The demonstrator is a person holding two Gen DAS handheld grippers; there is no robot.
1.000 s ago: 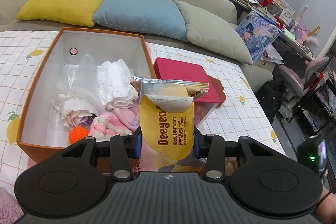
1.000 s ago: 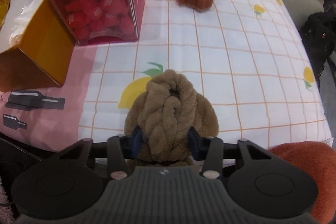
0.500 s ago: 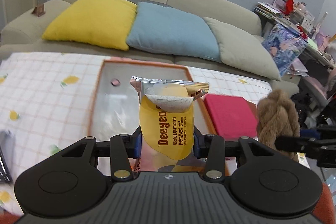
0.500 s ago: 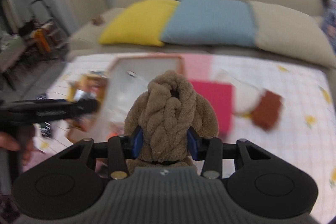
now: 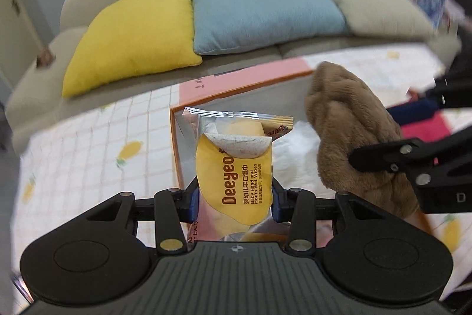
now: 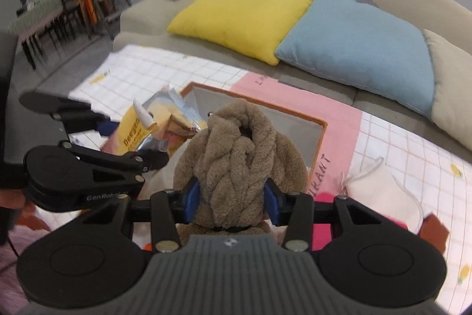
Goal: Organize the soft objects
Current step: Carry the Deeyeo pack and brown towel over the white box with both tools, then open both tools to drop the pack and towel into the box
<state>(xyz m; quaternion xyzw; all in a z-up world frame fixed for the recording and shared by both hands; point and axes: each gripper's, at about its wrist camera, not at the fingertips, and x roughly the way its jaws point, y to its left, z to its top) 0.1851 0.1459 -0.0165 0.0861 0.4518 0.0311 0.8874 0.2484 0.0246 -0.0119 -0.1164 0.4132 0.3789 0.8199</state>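
Both carried items hang above the orange-rimmed cardboard box (image 6: 321, 127) with pale inner walls, which stands on the lemon-print checked cloth (image 5: 88, 149) towards the cloth's sofa-side edge.

The left gripper (image 5: 234, 197) is clenched on a yellow foil pack of baby wipes (image 5: 236, 176), held upright over the box's left rim. The right gripper (image 6: 233, 198) grasps a brown knotted plush toy (image 6: 239, 155) above the box's opening, close beside the wipes pack.

Neither is released yet, so this pair is mid-delivery.

White soft fabric (image 5: 292, 155) already lies inside the box.

Outside it, near the cloth's right edge, a white drawstring pouch (image 6: 380, 191) and a rust-brown flat piece (image 6: 433, 229) are probably still to be sorted.
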